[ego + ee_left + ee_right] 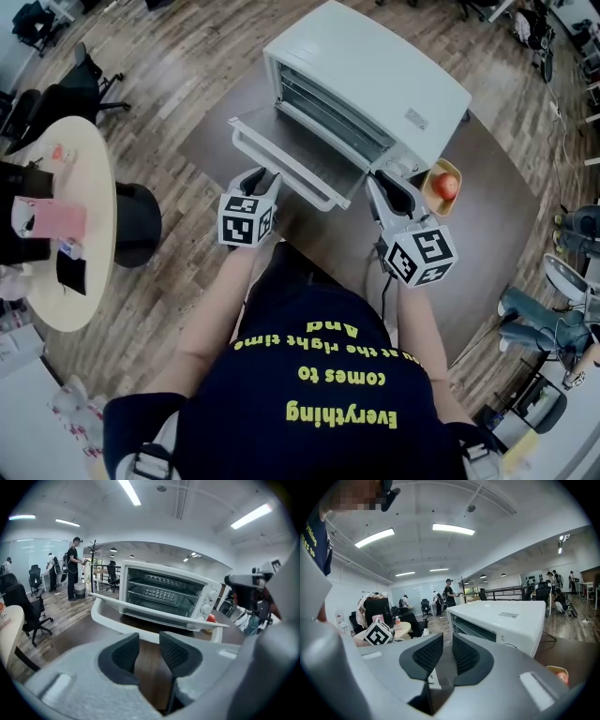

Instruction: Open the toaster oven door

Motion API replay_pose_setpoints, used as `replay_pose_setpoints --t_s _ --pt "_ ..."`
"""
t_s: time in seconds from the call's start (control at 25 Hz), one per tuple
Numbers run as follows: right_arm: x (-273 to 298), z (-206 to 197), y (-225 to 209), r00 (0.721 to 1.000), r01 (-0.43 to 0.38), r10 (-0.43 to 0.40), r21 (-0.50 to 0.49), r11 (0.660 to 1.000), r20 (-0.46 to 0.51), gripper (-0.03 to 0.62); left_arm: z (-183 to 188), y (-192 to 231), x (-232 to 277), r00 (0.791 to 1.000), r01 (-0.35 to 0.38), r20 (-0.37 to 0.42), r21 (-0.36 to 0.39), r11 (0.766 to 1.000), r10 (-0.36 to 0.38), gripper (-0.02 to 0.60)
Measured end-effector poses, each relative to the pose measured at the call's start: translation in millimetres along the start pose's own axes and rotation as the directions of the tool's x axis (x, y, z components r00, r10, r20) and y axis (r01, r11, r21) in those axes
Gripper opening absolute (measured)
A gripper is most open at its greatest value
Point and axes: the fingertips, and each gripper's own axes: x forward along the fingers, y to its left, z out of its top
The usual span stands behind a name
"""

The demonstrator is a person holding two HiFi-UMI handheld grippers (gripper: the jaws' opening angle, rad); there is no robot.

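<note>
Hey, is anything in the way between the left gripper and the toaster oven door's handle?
Nothing visible is. The left gripper has only bare table showing between its empty, slightly parted jaws, and the handle is just beyond them. The door is already folded down, open.

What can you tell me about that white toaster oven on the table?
The toaster oven is a white, boxy, metal-looking appliance standing upright on a dark brown table. Its glass-paned door is swung fully down and lies about level, with a white bar handle along its front edge. Inside, the wire racks look empty. White knobs sit beside the opening.
</note>
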Motion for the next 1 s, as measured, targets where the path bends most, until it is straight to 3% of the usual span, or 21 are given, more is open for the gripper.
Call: replay_pose_setpoints --t_s 0.44,0.76,1.0 --pt "1 -4 1 1.000 -0.001 0.002 0.011 1.000 -0.010 0.078 -12 4 3 0.998 -0.012 -0.063 0.112 0.994 0.019 0.147" --pt "4 -3 1 1.000 -0.005 0.005 0.017 1.000 -0.003 0.078 -35 11 8 0.991 0.006 -0.133 0.127 0.992 0.011 0.149" --pt "4 3 0 1.000 -0.004 0.004 0.024 1.000 0.013 0.078 -43 13 12 0.990 0.016 -0.142 0.136 0.991 0.004 0.149"
